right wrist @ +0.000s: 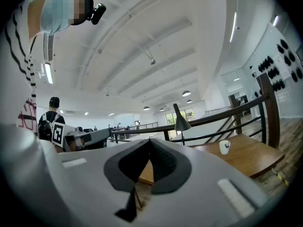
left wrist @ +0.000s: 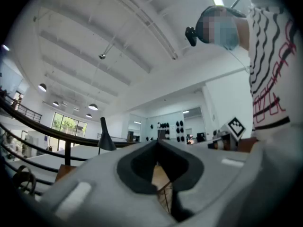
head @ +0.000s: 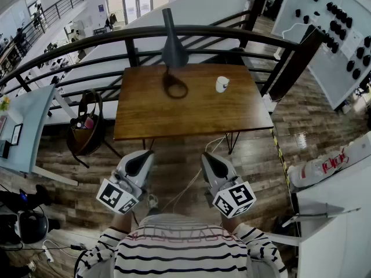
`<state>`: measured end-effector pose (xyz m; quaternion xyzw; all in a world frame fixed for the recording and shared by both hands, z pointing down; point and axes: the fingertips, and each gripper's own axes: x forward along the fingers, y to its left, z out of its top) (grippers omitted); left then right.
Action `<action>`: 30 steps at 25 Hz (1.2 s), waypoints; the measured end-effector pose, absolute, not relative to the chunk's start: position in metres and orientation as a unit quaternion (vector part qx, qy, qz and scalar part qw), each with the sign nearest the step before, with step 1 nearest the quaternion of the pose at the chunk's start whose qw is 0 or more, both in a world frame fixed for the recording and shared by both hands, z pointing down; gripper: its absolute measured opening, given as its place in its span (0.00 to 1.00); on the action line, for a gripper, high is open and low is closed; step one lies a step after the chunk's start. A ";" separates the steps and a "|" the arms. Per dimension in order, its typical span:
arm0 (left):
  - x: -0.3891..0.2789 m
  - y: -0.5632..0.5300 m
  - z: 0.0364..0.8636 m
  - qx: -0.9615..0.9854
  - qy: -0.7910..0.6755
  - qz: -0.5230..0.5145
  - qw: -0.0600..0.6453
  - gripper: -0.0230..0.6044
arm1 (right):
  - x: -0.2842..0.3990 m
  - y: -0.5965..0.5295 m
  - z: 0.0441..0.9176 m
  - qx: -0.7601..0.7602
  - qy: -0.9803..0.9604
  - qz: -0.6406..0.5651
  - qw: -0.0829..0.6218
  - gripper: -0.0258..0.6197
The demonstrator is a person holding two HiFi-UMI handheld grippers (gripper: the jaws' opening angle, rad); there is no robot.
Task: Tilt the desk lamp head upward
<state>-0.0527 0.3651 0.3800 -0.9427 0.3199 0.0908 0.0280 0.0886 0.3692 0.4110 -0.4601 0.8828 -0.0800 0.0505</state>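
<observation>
Before the table [head: 197, 112], left gripper [head: 145, 156], right gripper [head: 207, 157], jaws closed, empty, desk lamp [head: 173, 48] at far edge.

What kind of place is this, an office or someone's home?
Most likely a mezzanine in a large open-plan office or workshop, not a home. A dark railing behind the wooden table overlooks a lower floor with desks, and a white wall board holds rows of dark objects.
</observation>
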 end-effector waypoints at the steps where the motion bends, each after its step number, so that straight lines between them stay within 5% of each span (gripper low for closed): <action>1: -0.056 0.360 0.381 -0.944 0.316 0.093 0.027 0.04 | 0.086 0.363 0.412 -0.463 0.881 -0.083 0.055 0.04; 5: -0.069 0.336 0.388 -0.946 0.309 0.091 0.024 0.04 | 0.074 0.338 0.416 -0.474 0.873 -0.094 0.070 0.04; 7: -0.079 0.323 0.391 -0.947 0.309 0.087 0.020 0.04 | 0.066 0.325 0.417 -0.480 0.868 -0.099 0.075 0.16; 9: -0.091 0.308 0.393 -0.949 0.303 0.087 0.013 0.04 | 0.056 0.309 0.418 -0.488 0.863 -0.106 0.076 0.17; 14: -0.126 0.267 0.396 -0.955 0.287 0.080 0.003 0.14 | 0.023 0.268 0.418 -0.505 0.851 -0.120 0.076 0.24; 30: -0.202 0.150 0.412 -0.969 0.230 0.077 -0.035 0.26 | -0.047 0.182 0.422 -0.565 0.812 -0.131 0.061 0.30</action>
